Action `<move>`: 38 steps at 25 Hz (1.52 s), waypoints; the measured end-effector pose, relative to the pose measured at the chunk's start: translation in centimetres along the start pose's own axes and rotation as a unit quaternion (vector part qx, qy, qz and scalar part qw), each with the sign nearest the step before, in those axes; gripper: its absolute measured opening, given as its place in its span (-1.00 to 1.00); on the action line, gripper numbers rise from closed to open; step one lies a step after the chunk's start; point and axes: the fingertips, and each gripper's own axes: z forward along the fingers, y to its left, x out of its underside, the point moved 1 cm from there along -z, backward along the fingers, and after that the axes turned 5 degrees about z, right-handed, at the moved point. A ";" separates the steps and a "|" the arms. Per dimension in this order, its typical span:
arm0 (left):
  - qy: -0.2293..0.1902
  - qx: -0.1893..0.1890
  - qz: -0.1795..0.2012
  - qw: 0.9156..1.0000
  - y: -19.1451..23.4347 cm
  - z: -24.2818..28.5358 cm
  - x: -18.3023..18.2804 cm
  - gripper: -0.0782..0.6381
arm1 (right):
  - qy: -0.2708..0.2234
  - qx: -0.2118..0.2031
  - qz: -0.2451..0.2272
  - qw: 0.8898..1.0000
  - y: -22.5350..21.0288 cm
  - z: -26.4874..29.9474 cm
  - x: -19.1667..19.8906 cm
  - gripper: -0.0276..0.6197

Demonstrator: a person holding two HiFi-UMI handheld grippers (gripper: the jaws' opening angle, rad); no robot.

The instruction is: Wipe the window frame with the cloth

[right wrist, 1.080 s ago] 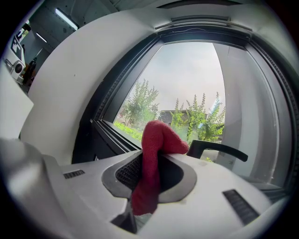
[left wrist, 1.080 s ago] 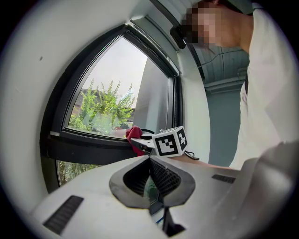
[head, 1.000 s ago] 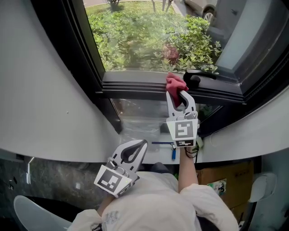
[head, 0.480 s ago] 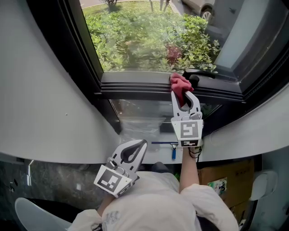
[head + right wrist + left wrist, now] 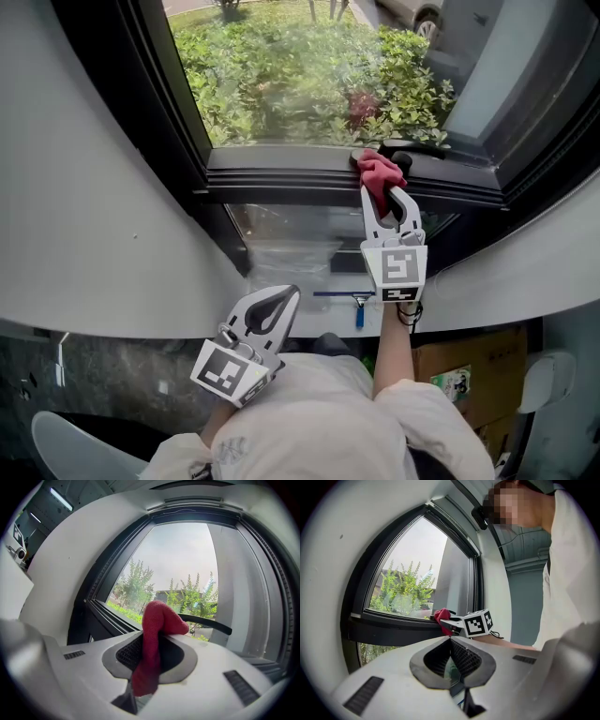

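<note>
A red cloth (image 5: 380, 170) is pinched in my right gripper (image 5: 383, 193), which is shut on it and presses it onto the dark window frame (image 5: 281, 174) at the bottom rail, right of its middle. In the right gripper view the red cloth (image 5: 157, 619) bulges out past the jaws of the right gripper (image 5: 157, 638), with the frame (image 5: 105, 616) beyond. My left gripper (image 5: 284, 298) hangs low near the person's body, shut and holding nothing. From the left gripper (image 5: 451, 640) view, the cloth (image 5: 440, 615) and right gripper (image 5: 451, 624) show at the frame (image 5: 391, 620).
A black window handle (image 5: 413, 150) juts out just right of the cloth, also the handle (image 5: 208, 623) ahead of the right jaws. The open sash (image 5: 525, 112) stands at the right. A blue-handled tool (image 5: 359, 314) lies on the white ledge below; a cardboard box (image 5: 461, 367) sits lower right.
My right gripper has slid the cloth to the right along the bottom rail, up to the black handle. The left gripper has barely moved.
</note>
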 end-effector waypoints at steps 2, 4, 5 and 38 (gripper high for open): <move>0.000 -0.010 0.003 1.000 0.7 -0.3 -0.1 -0.76 | 0.001 0.001 0.001 1.000 -0.2 -0.1 0.1 -0.66; -0.001 -0.023 0.006 1.000 1.5 -0.7 -0.2 -0.76 | 0.001 0.006 0.002 1.000 -0.6 -0.3 0.2 -0.66; -0.001 -0.031 0.008 0.999 1.9 -0.9 -0.3 -0.76 | 0.001 0.008 0.003 1.000 -0.9 -0.3 0.2 -0.66; -0.016 -0.139 0.028 0.990 -2.8 -0.6 -2.6 -0.76 | 0.017 -0.071 -0.021 0.997 -1.9 -0.9 0.7 -0.65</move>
